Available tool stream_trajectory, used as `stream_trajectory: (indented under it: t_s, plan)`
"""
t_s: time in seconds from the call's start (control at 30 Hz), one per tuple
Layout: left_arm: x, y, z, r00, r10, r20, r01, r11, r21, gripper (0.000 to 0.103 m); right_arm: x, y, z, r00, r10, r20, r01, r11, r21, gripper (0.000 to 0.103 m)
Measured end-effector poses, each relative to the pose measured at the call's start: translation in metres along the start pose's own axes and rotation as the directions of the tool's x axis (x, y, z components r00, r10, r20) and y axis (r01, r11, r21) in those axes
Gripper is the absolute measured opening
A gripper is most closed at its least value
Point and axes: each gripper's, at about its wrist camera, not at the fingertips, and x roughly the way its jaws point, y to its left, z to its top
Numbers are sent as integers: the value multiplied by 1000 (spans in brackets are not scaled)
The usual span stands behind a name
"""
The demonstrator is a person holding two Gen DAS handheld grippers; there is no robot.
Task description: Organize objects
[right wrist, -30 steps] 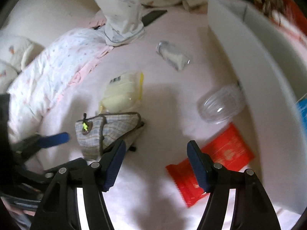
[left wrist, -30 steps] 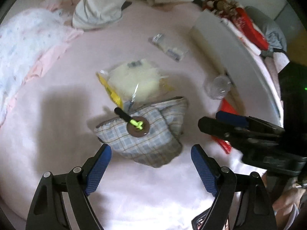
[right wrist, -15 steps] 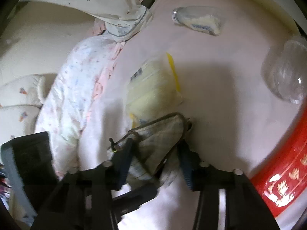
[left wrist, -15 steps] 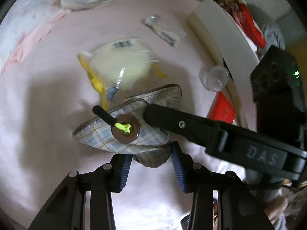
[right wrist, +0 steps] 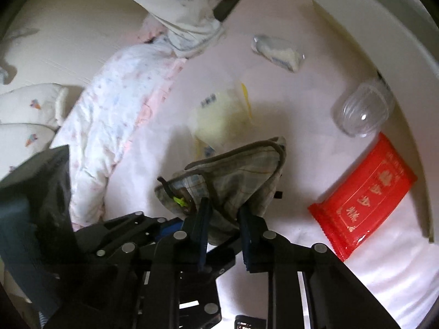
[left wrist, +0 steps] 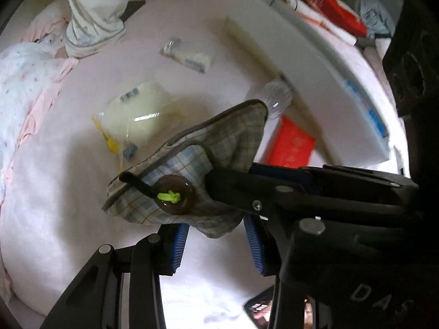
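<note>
A plaid cloth pouch (left wrist: 208,164) with a brown button and green cord hangs lifted above the pink bed sheet. My left gripper (left wrist: 216,235) is shut on its lower edge. My right gripper (right wrist: 223,219) is shut on the pouch (right wrist: 236,175) too, and its arm crosses the left wrist view from the right. A yellow-edged clear bag of pale stuff (left wrist: 137,115) lies behind the pouch. A small clear packet (left wrist: 186,56), a clear plastic cup (right wrist: 362,112) and a red packet (right wrist: 365,200) lie further off.
A white board or box edge (left wrist: 301,44) runs along the right. A floral blanket (right wrist: 115,109) and pillows lie at the left. A person's trouser leg (left wrist: 96,8) stands at the back. A phone (right wrist: 227,5) lies near it.
Both grippers closed on the pouch and lifted it off the sheet; one second ago both were open with the pouch lying flat.
</note>
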Motion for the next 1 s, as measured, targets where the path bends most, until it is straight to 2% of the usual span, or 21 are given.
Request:
stream_trajectory:
  t_s: [0.2, 0.3, 0.43, 0.6, 0.7, 0.87, 1.0]
  plan:
    - [-38, -32, 25, 999, -5, 50, 3, 999, 36, 38, -45, 11, 3, 995, 19, 99, -17, 1000, -22, 21]
    - [-66, -51, 36, 997, -11, 75, 3, 995, 96, 38, -79, 6, 7, 984, 36, 175, -37, 999, 1, 21]
    - [-88, -98, 60, 996, -14, 86, -3, 982, 188, 38, -125, -12, 11, 959, 45, 278, -62, 997, 52, 21]
    - [-81, -143, 105, 997, -40, 61, 27, 976, 214, 38, -162, -55, 23, 924, 68, 377, -132, 980, 146, 21]
    - [-58, -166, 123, 999, -45, 27, 37, 969, 245, 38, -172, -83, 28, 905, 54, 421, -155, 965, 210, 21]
    - [-19, -189, 141, 999, -32, -10, 34, 953, 301, 38, -170, -126, 32, 891, -2, 454, -163, 933, 322, 21]
    - [4, -190, 153, 997, -67, -31, 73, 960, 270, 39, -164, -154, 39, 882, -27, 471, -171, 912, 373, 20]
